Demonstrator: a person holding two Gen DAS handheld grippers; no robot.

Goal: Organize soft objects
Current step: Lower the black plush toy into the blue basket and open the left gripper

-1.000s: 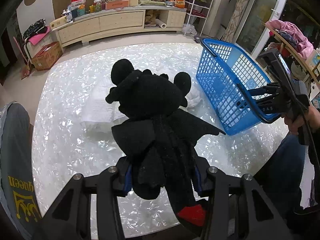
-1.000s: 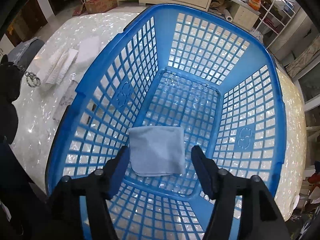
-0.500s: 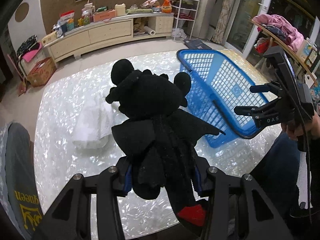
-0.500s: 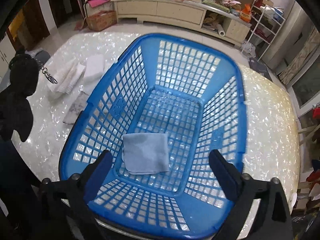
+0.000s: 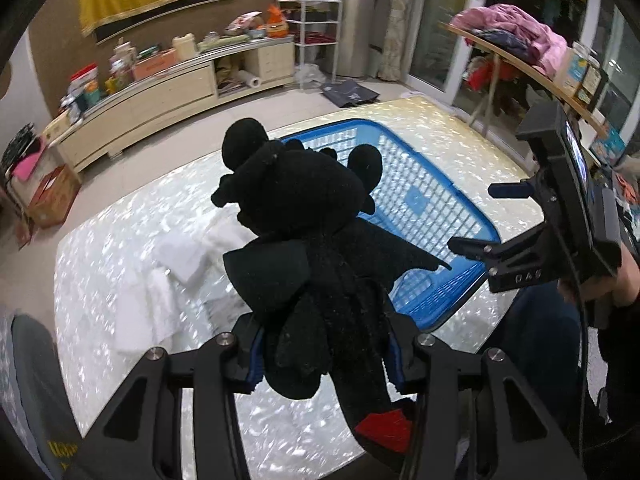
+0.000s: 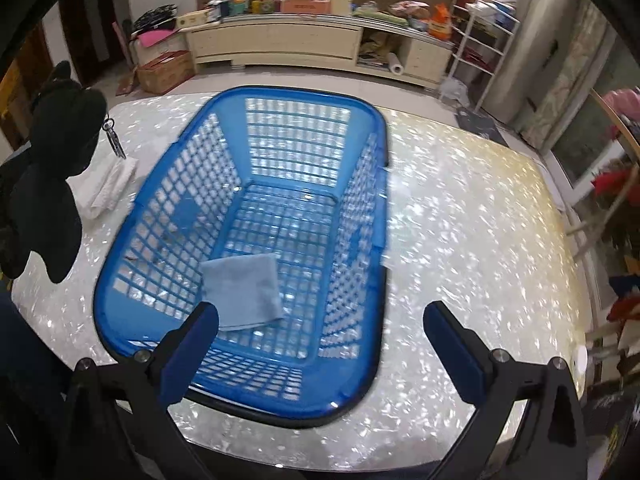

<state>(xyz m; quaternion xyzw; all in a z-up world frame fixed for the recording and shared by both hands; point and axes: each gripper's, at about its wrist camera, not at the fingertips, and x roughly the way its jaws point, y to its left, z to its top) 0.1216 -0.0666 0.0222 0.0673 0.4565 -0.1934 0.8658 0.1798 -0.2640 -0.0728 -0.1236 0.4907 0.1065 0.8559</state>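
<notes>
My left gripper [image 5: 324,356] is shut on a black plush dragon [image 5: 304,232] and holds it up above the table, left of the blue basket [image 5: 436,216]. The plush also shows at the left edge of the right wrist view [image 6: 44,176]. My right gripper [image 6: 320,348] is open and empty above the near rim of the basket [image 6: 360,384]. It also shows in the left wrist view [image 5: 472,220]. A folded light blue cloth [image 6: 244,292] lies in the basket. White folded towels [image 5: 192,256] lie on the table left of the basket.
The table [image 6: 460,240] has a shiny pearl-white top. A long cream cabinet [image 6: 288,44] with clutter stands behind it. A white wire rack [image 6: 480,36] is at the back right. A shelf with pink clothes [image 5: 520,36] is to the right.
My right gripper has opened wide and drawn back and up from the basket, leaving the blue cloth inside. My left gripper has carried the plush higher and toward the basket.
</notes>
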